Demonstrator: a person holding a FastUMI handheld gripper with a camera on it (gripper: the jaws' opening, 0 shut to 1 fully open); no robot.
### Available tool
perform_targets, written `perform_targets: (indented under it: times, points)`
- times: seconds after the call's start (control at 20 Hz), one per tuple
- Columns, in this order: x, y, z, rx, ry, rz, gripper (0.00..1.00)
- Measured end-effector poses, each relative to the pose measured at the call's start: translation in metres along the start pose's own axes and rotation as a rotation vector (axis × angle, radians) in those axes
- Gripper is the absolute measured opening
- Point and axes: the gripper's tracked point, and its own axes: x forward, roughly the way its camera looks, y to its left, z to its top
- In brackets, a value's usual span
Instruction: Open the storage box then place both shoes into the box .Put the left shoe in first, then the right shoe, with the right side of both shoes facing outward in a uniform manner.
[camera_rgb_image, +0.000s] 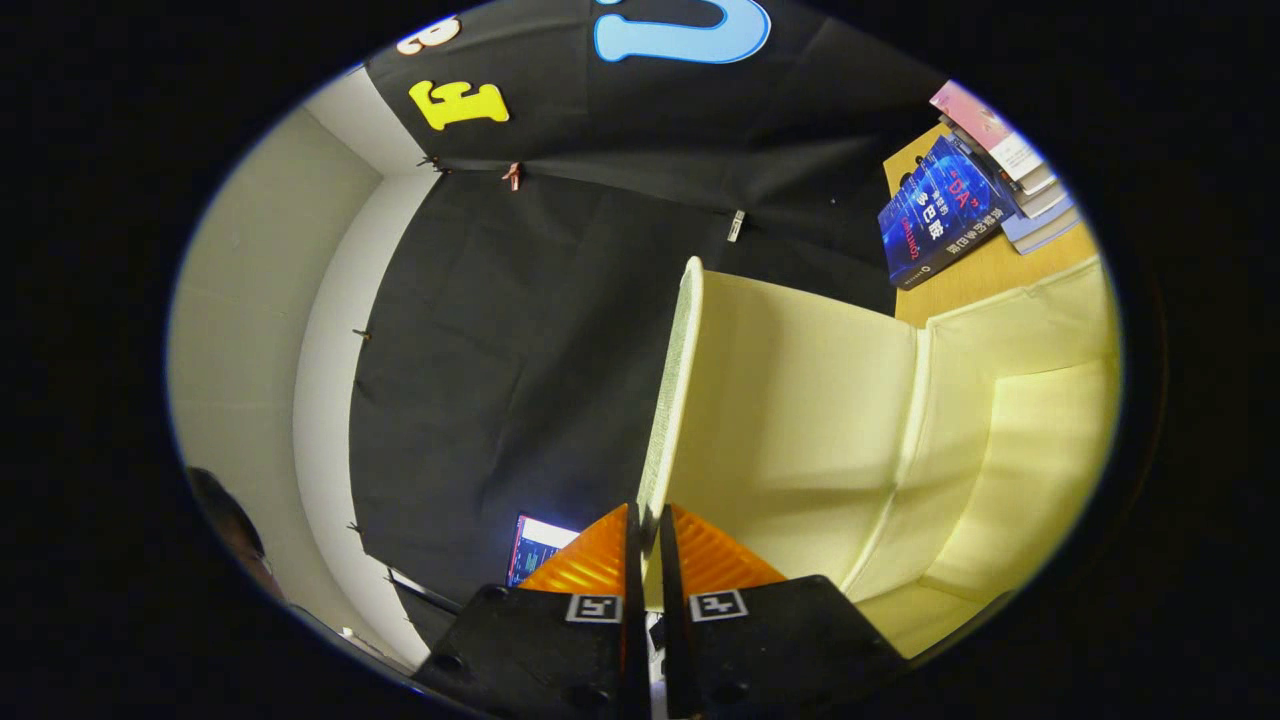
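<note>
The pale yellow storage box (1010, 420) lies ahead and to the right of the fingers, its inside showing. Its lid (800, 400) is swung up and stands on edge, with the lid's thin rim (672, 380) running straight away from the fingertips. My gripper (647, 515) is shut on that lid rim, one finger on each side of it. The view is rolled sideways, so the box and table appear tilted.
A wooden table (985, 270) carries the box, with a blue book (935, 215) and a stack of books (1015, 160) beyond it. A lit screen (535, 545) sits left of the fingers. A person's head (235, 535) shows far left by the white wall.
</note>
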Motion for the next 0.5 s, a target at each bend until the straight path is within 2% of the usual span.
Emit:
perform_targets:
  times: [0.05, 0.1, 0.15, 0.25, 0.3, 0.35, 0.4, 0.5]
  points:
    - [0.003, -0.003, -0.002, -0.002, -0.006, -0.012, 0.14]
    - [0.003, -0.004, -0.003, -0.006, -0.011, -0.021, 0.31]
    - [0.003, -0.007, -0.004, -0.012, -0.015, -0.032, 0.33]
    - [0.002, -0.012, -0.004, -0.021, -0.027, -0.053, 0.62]
    - [0.000, -0.011, -0.004, -0.023, -0.033, -0.054, 0.71]
    - [-0.003, -0.013, -0.002, -0.031, -0.039, -0.061, 0.73]
    - [-0.006, -0.015, -0.001, -0.045, -0.046, -0.074, 0.86]
    - [-0.016, -0.020, 0.001, -0.070, -0.059, -0.101, 0.96]
